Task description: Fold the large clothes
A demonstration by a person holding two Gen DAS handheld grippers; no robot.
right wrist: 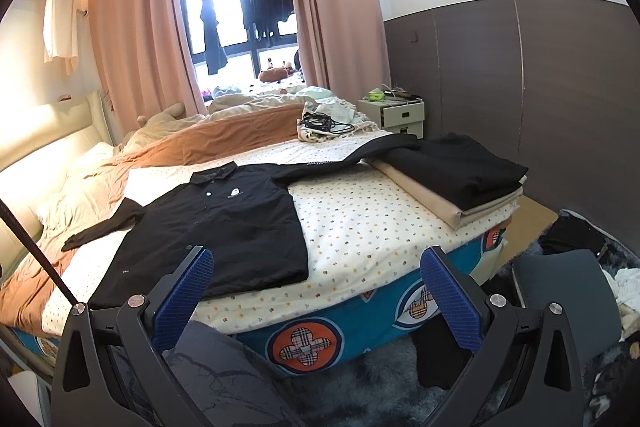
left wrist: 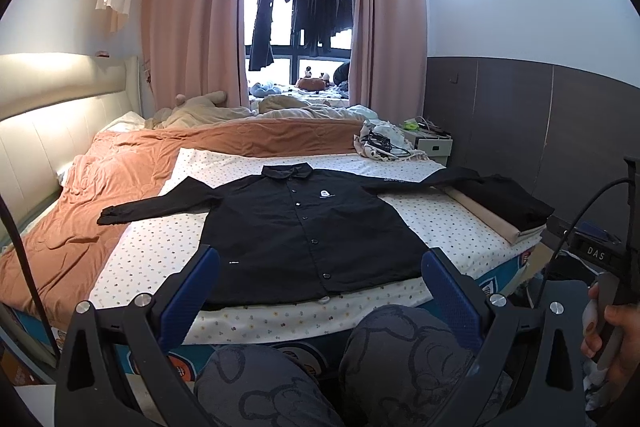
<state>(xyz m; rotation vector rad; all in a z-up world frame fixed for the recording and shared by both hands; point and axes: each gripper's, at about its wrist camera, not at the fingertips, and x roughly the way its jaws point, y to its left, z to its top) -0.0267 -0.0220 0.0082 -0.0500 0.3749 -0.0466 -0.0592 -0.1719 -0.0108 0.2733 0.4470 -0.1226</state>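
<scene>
A black long-sleeved button shirt [left wrist: 312, 227] with a small white chest logo lies flat, front up, on the dotted white sheet [left wrist: 160, 247], sleeves spread to both sides. It also shows in the right wrist view [right wrist: 224, 227]. Its right sleeve reaches over a stack of folded clothes [right wrist: 452, 175]. My left gripper [left wrist: 320, 291] is open and empty, held off the near bed edge in front of the shirt's hem. My right gripper [right wrist: 318, 291] is open and empty, held off the near bed edge, right of the hem.
An orange blanket [left wrist: 100, 207] covers the bed's left side. Cables on cloth [left wrist: 380, 143] lie at the far end. A white nightstand [right wrist: 404, 113] stands by the grey wall. The person's knees [left wrist: 320, 367] are below the left gripper. Clutter covers the floor [right wrist: 580, 267] at right.
</scene>
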